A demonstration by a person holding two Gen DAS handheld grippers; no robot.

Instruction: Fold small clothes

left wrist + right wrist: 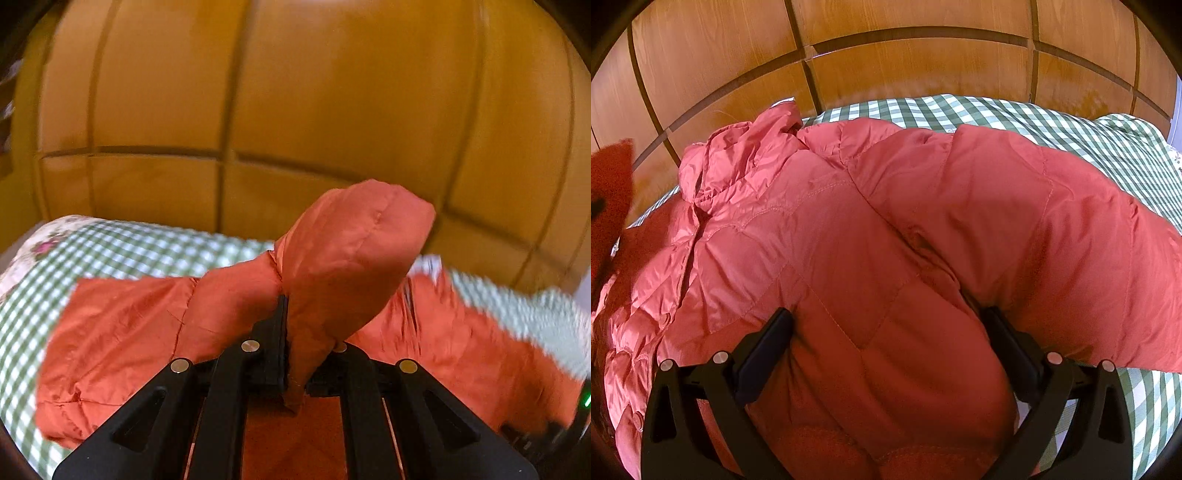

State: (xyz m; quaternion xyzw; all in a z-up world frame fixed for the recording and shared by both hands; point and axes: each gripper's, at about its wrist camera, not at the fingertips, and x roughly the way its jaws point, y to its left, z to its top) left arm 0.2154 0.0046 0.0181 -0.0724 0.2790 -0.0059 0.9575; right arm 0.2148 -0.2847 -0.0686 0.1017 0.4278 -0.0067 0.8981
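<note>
Two grippers are working one red puffer jacket, and I am judging the fold as barely begun. I am pinching a sleeve end in my left gripper, jaws closed tight on the fabric, and holding it lifted above the rest of the garment. My right gripper is standing wide apart, its fingers straddling a thick bulge of the jacket body; they are pressing against the padding on both sides, not clamping it.

Nothing is looking neatly folded yet: in the right wrist view the jacket is lying spread and rumpled, hood bunched at the far end, the other sleeve flung out sideways. I am guessing both sleeves need bringing in and the body needs doubling over.

The jacket is lying on a green-and-white checked cover, which looks like a bed or cushion, with a floral patch showing at its edge in the left wrist view. Beyond it, orange-brown wooden panels with dark seams are filling the background.
</note>
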